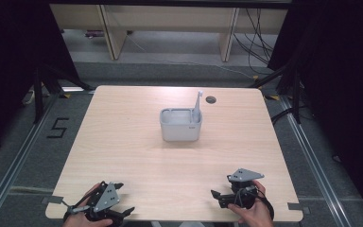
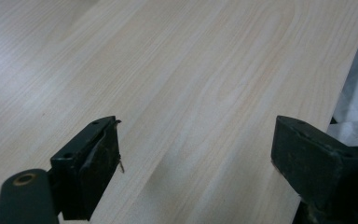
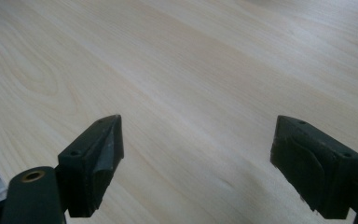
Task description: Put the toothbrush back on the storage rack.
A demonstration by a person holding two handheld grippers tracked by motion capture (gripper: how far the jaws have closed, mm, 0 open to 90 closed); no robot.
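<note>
Pale wood grain covers the surface (image 1: 137, 156), a square top with rounded corners standing on a grey carpeted floor (image 1: 23, 156). Near its middle, a little toward the far edge, sits a grey plastic caddy (image 1: 180, 125), a rectangular bin with a small red label on its right front face. A thin white utensil (image 1: 198, 101) stands in the caddy's back right corner, leaning slightly and rising above the rim; what kind of utensil it is cannot be told. A dark round grommet hole (image 1: 211, 100) lies just beyond the caddy, near the far edge.

The left claw (image 1: 124, 203) rests at the near left corner of the surface, held by the person's left hand (image 1: 80, 218), with its grey three-cornered plate on top. In the left gripper view its jaws stand wide apart with bare wood between them (image 2: 196, 154).

The right claw (image 1: 214, 195) sits at the near right corner in the person's right hand (image 1: 253, 213), pointing leftward along the near edge. In the right gripper view its jaws are likewise spread wide over bare wood (image 3: 196, 149), gripping nothing.

Both claws are well apart from the caddy and from each other. A numeral 5 (image 1: 56, 127) is marked in black tape on the floor left of the surface.
</note>
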